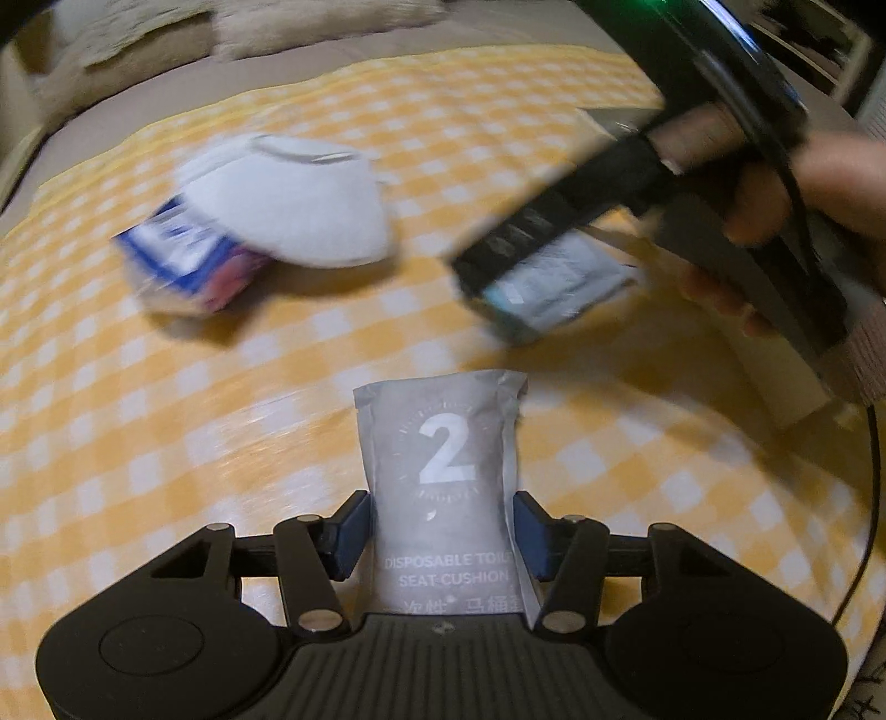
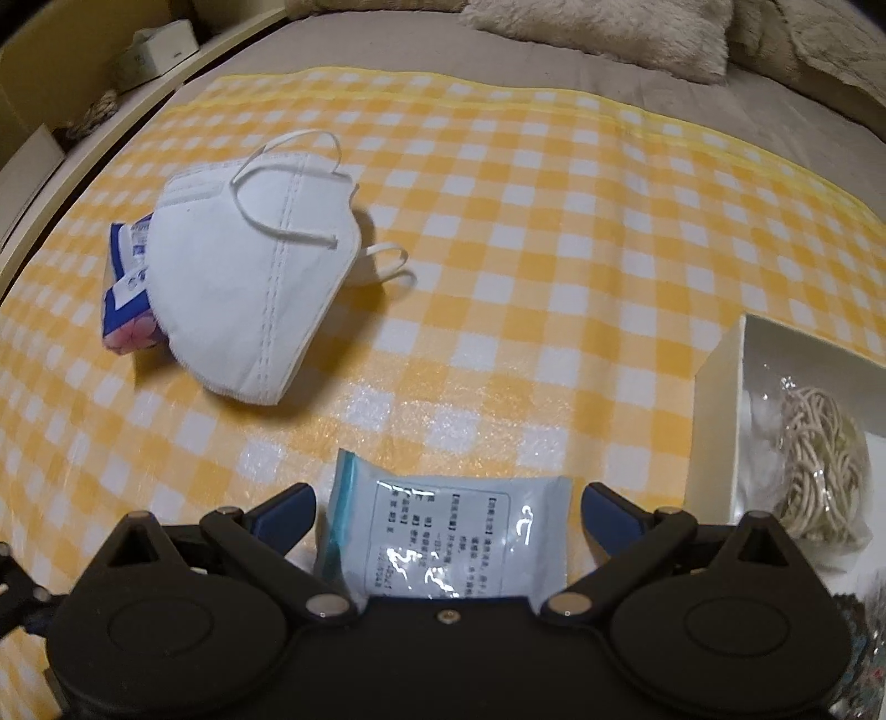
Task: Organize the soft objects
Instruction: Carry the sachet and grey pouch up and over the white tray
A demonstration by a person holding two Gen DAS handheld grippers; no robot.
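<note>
My left gripper is shut on a grey "disposable toilet seat cushion" packet that stands up between its blue pads above the yellow checked cloth. My right gripper is open, with a pale blue sealed packet lying between its spread fingers; the pads do not touch it. In the left wrist view the right gripper hovers over that packet. A white folded face mask lies on a blue tissue pack at the left; both also show in the left wrist view, mask and pack.
A white box at the right holds a clear bag of cream rubber bands. Fluffy beige cushions lie at the back of the bed. A shelf with boxes runs along the far left.
</note>
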